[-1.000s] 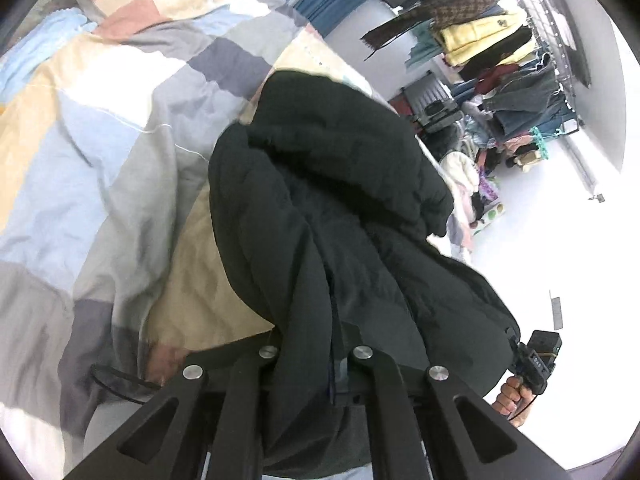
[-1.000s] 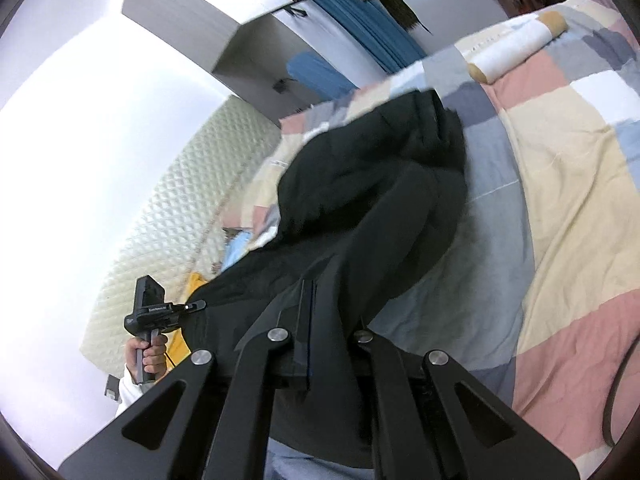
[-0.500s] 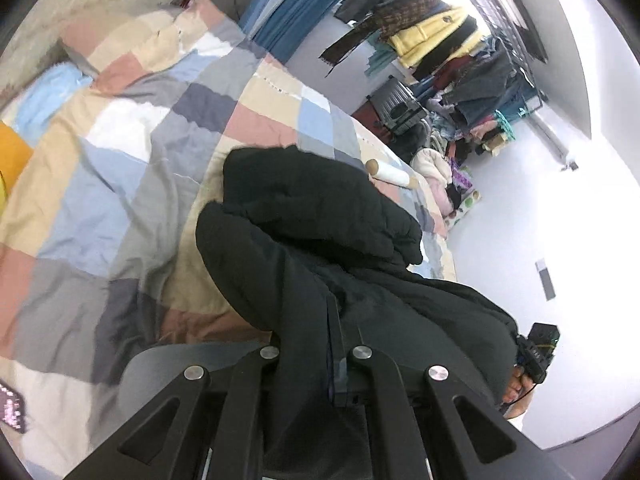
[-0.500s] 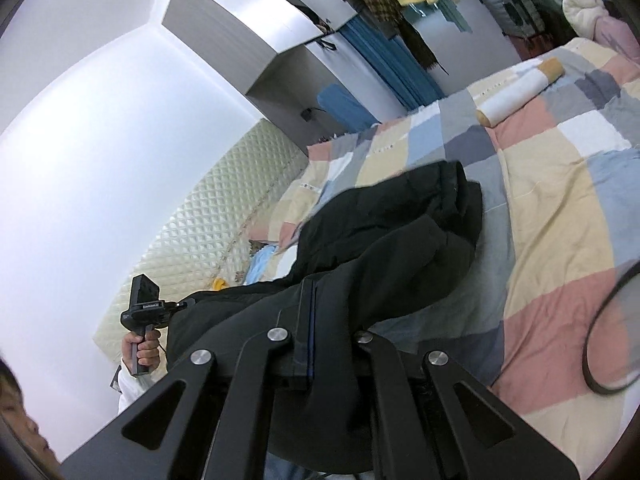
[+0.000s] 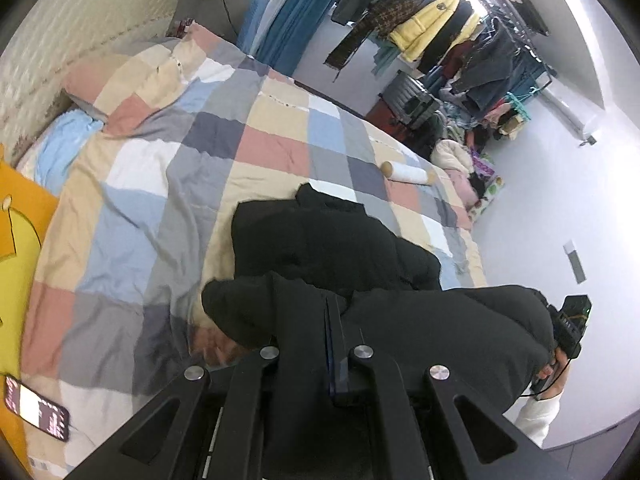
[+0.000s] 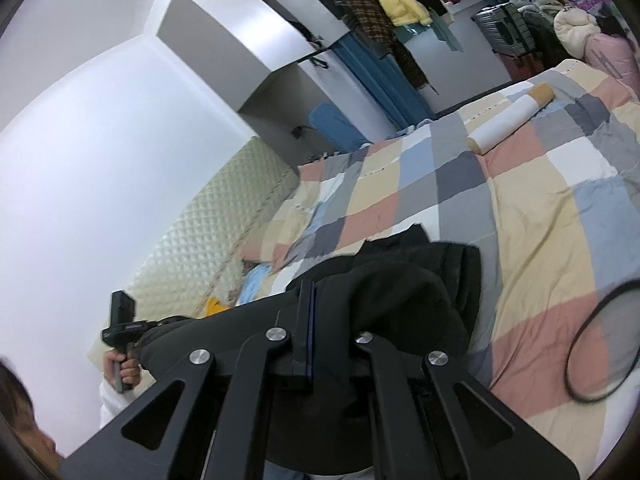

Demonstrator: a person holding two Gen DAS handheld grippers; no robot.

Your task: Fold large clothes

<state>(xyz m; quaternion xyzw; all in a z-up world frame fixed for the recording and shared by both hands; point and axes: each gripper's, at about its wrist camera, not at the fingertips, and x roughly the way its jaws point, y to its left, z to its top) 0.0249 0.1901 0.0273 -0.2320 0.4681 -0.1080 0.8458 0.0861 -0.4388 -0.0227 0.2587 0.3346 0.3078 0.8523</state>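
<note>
A bedroom: a bed (image 5: 168, 184) under a checked quilt of pink, cream, grey and blue fills the middle of both views, with a padded headboard at the far left, a blue curtain beyond, and a crowded rack of hanging clothes (image 5: 440, 28) along the far right wall. A white roll (image 6: 512, 122) lies on the far part of the quilt, a phone (image 5: 36, 412) at the near left edge.

The black coat (image 5: 332, 248) is strung between the two tools. The left tool (image 5: 334, 344) is pinched shut on one edge of it, and the right tool (image 6: 308, 332) is closed on another edge; in each view the other hand shows at the far end of the dark fabric, gripping its handle.

Compared with a second ago, both tools sit higher. Then the coat filled the frames and hung close over the quilt; now far more of the bed is visible, and only the coat's far, bunched part rests on the quilt near the middle. The near part is lifted and drawn fairly straight between the tools.

That suggests the coat is being picked up and stretched out before being laid flat, so the folding proper appears not yet begun. The heaped far end will probably need shaking out or spreading first.
</note>
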